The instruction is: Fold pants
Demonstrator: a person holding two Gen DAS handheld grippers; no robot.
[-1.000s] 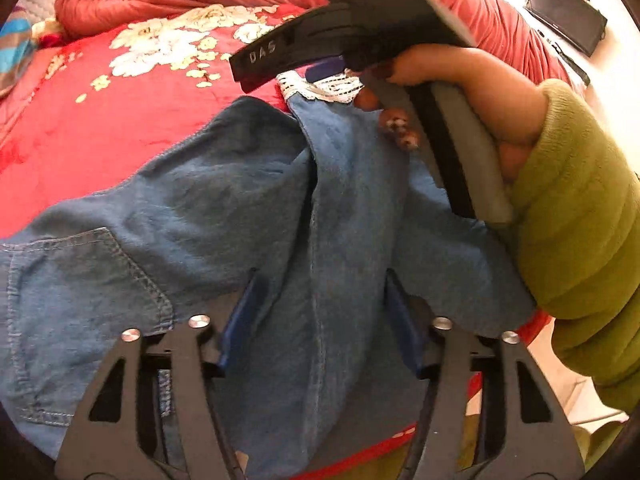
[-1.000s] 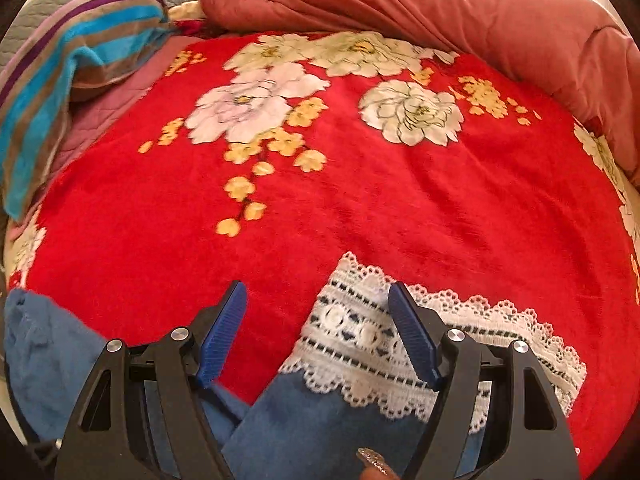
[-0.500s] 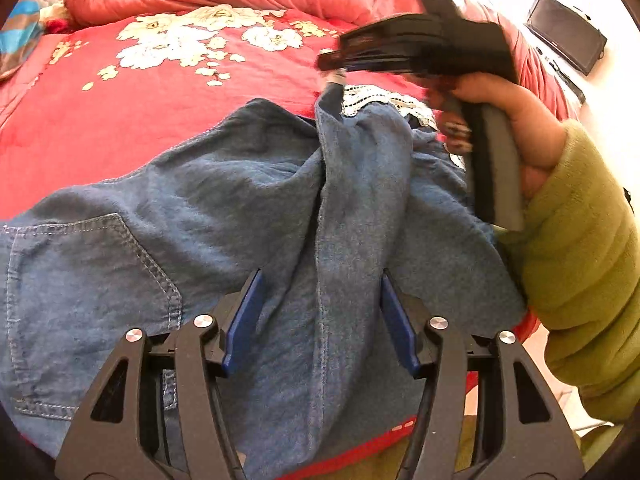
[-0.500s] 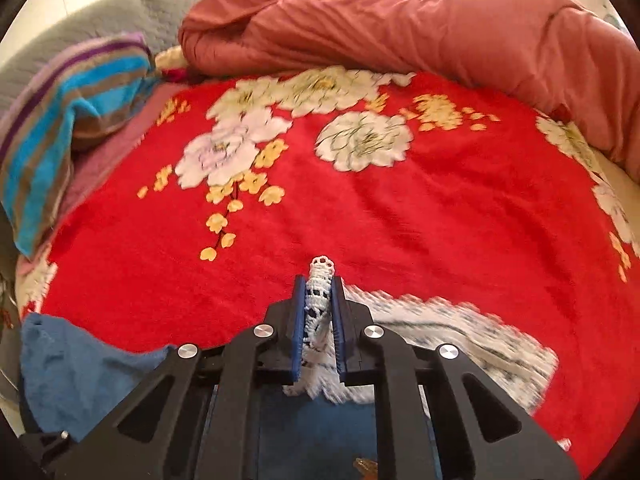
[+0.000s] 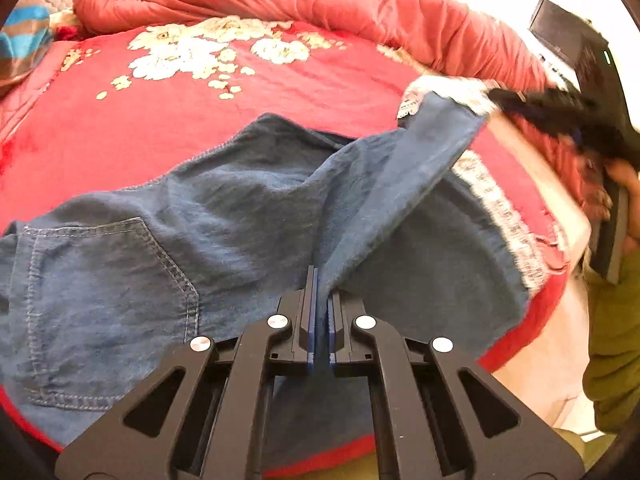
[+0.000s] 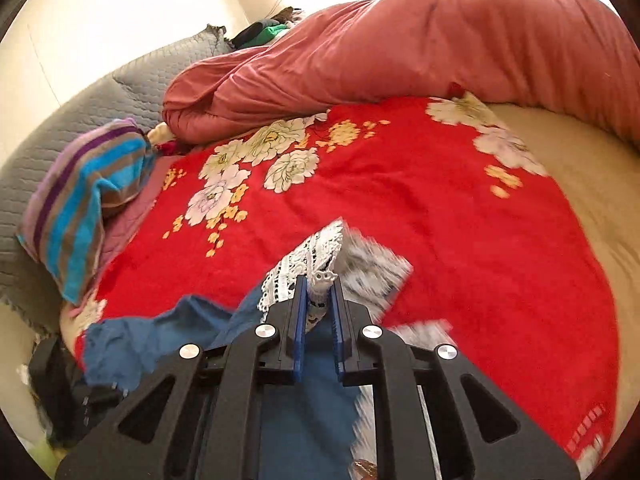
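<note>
While the soft, limp pants (image 5: 240,216) sprawl on the bed (image 6: 460,208), the left gripper (image 5: 320,304) pinches the crotch fold and the right gripper (image 6: 318,300) clamps the lace hem (image 6: 316,256), sensible holds, I'd say.

Lace-hemmed denim pants (image 5: 248,216), one leg raised

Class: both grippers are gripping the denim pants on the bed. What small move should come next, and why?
Probably carry the right gripper leftward, laying the lifted leg over the other. It is shut on the lace hem, and the left gripper is shut on a denim fold of the pants near the crotch. The raised leg hangs between them above the flat leg.
</note>
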